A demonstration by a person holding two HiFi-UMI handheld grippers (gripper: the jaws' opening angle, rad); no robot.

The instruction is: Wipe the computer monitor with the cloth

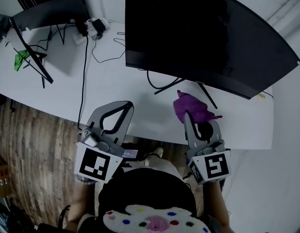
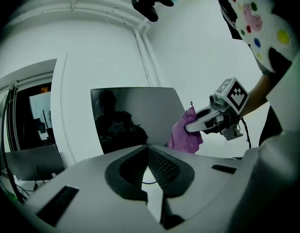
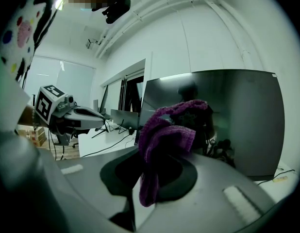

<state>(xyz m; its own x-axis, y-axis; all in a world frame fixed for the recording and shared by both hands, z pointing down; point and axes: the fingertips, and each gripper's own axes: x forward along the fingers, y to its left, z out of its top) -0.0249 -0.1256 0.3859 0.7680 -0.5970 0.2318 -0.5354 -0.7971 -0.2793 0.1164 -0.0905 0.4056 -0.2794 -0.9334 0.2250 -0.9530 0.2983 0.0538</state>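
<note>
Holding the purple cloth [image 1: 191, 106] bunched between its clenched fingers [image 3: 181, 174], the right gripper [image 1: 190, 123] hovers over the table's [image 1: 116, 81] near edge, just in front of the big curved monitor [image 1: 203, 38]. The cloth looks short of the dark screen rather than pressed to it, so the wiping seems not yet begun. The cloth is in hand, and the whole screen is left to cover. The left gripper [image 1: 126, 106] hangs at the near edge too, its fingers [image 2: 164, 166] pressed together on nothing.

Only the head view lays out the table: the monitor's stand legs [image 1: 207, 94] beside the cloth, a second monitor [image 1: 48, 11] at the far left corner, and cables [image 1: 84, 72] trailing between. The right gripper view adds what the head view hides, the cloth folded over and drooping between the fingers with the screen straight ahead. The left gripper view gives a side-on look. It shows the cloth near the screen's lower corner and a dim reflection [image 2: 113, 123] of the person in the glass.
</note>
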